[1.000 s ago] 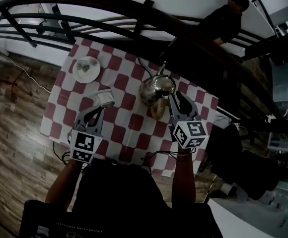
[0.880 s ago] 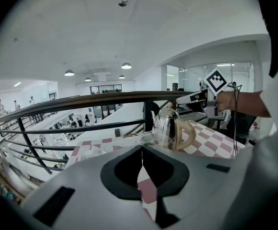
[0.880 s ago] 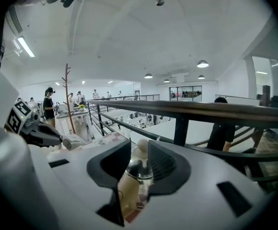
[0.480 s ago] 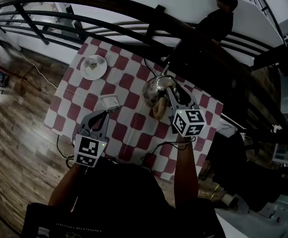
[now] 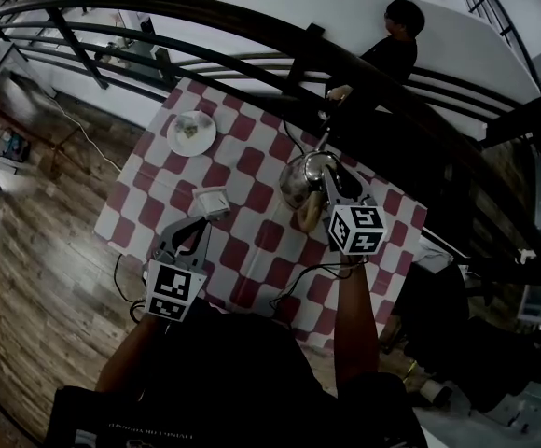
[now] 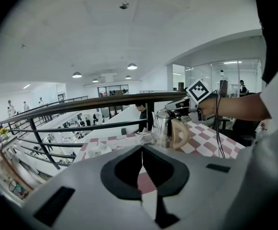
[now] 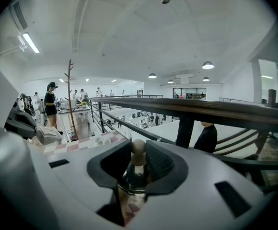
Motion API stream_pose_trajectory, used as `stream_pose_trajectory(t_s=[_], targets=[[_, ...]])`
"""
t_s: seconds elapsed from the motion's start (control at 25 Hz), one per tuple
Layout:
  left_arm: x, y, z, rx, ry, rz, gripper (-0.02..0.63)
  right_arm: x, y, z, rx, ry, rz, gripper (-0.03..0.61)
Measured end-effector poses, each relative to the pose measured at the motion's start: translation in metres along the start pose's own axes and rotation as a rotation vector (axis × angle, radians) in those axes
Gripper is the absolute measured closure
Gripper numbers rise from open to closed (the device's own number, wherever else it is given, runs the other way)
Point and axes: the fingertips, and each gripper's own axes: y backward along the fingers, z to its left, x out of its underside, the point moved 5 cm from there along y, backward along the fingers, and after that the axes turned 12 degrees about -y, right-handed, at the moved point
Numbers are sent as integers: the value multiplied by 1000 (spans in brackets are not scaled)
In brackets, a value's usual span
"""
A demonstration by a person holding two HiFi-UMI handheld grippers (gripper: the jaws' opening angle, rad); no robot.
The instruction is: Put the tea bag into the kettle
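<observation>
Kettle (image 5: 300, 183) stands on the checked table (image 5: 252, 255), right of the middle, with my right gripper (image 5: 330, 177) at its top. Only the right gripper view shows the grip: the wooden knob (image 7: 138, 148) sits between the jaws, which have just been closing and now pinch it. The head view alone shows a small white square (image 5: 214, 201) just ahead of my left gripper (image 5: 196, 225) — whether it is the tea bag I cannot tell. That gripper is clenched on nothing and tilts down from the near edge. My right forearm reaches across the table, gripper tilted down.
</observation>
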Motion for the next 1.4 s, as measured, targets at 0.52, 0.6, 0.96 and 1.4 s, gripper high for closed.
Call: stream_pose_trajectory(t_s=[0.52, 0.6, 0.96, 1.4], targets=[[-7, -3, 6, 35, -47, -22, 606, -21, 47, -3, 69, -28, -150, 476], [-10, -5, 6, 44, -53, -31, 606, -23, 56, -4, 83, -29, -160, 476], [-21, -15, 5, 96, -90, -59, 606, -21, 90, -11, 149, -40, -178, 477], [-40, -41, -8, 179, -145, -102, 606, -10, 128, -13, 220, -54, -188, 476]])
